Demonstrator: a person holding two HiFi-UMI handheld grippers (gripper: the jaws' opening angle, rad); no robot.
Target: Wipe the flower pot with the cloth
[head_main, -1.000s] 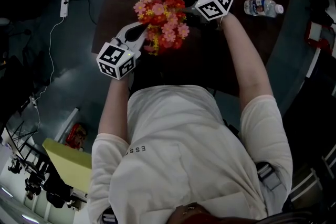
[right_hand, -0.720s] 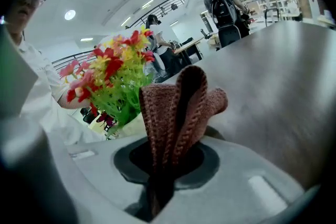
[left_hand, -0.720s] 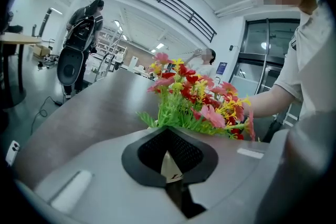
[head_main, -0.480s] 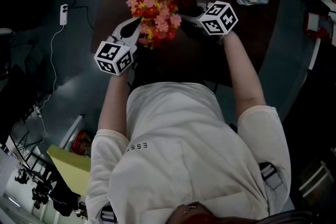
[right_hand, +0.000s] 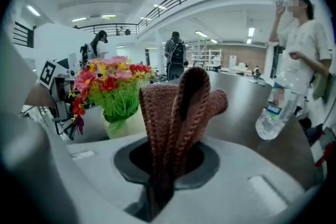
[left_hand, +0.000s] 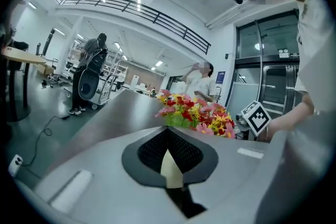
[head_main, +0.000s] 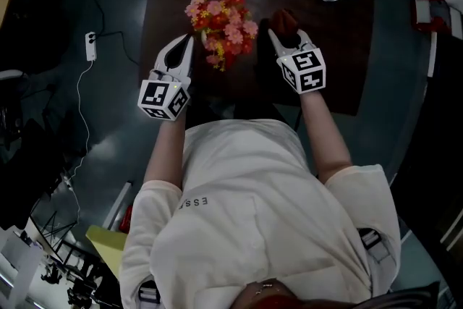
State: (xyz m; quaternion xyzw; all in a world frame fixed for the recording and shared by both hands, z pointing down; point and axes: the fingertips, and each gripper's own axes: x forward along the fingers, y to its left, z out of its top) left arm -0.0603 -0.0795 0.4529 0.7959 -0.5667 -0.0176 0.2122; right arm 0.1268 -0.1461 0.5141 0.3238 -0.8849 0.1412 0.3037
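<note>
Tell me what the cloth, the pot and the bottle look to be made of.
Cloth: brown knitted or crocheted yarn, going by its ribbed rows of stitches; matte.
Pot: pale, smooth and dull; ceramic or plastic, the look leaves it open.
Bottle: clear plastic, see-through, with a label wrapped round it.

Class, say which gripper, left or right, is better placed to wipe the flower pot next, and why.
Right. The right gripper is shut on the cloth, with the flower pot just beside it. The left gripper is shut and carries no cloth.
</note>
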